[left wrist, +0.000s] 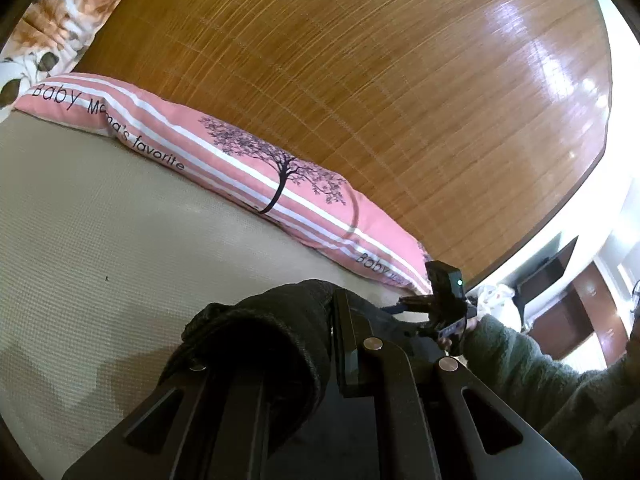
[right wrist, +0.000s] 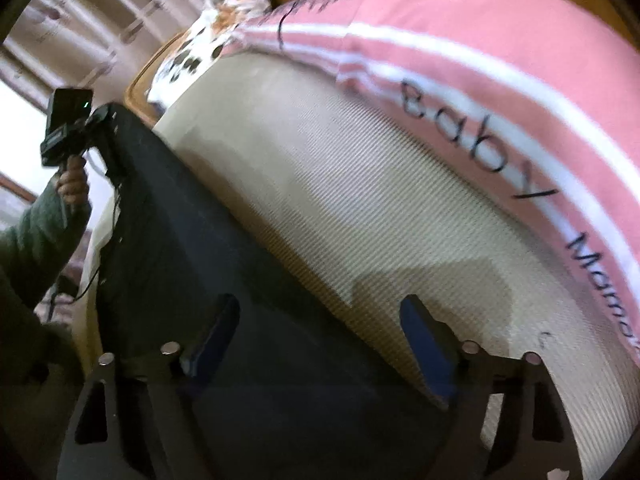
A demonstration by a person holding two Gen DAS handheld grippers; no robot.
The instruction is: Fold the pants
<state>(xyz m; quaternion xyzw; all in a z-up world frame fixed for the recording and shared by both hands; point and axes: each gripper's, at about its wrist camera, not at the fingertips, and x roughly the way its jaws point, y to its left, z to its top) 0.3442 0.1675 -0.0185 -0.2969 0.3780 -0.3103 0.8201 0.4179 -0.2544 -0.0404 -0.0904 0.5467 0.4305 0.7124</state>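
Two grippers in play, both at the dark pants on the bed. Left gripper [left wrist: 320,344]: clenched on a bunched end of the pants [left wrist: 256,344], cloth wadded between and over the fingers, lifted off the cream mattress cover [left wrist: 120,220]. Right gripper [right wrist: 320,328]: released, fingers spread wide, blue pads showing, nothing between them; it hangs just above the pants [right wrist: 180,240], with the left finger over dark cloth and the right finger over bare mattress cover [right wrist: 320,168], so it straddles the garment's edge. In the right wrist view, the pants run as one long dark band from under the right gripper away toward the left gripper [right wrist: 100,120] at the far end, so the long axis lies roughly along the line between the two grippers. Right gripper is the nearer one to the free end; left already owns the other end. Judgement: early in the fold, next step likely needs the right to drop and pinch the edge below it, then carry along that axis. Risk: fingers grab the mattress cover with the cloth. Motion blur in the right view, so seam and waistband not discernible. Beyond the pants: pink striped pillow [left wrist: 280,184], then bamboo mat [left wrist: 360,80], and a floral quilt [left wrist: 60,20] at the far corner.
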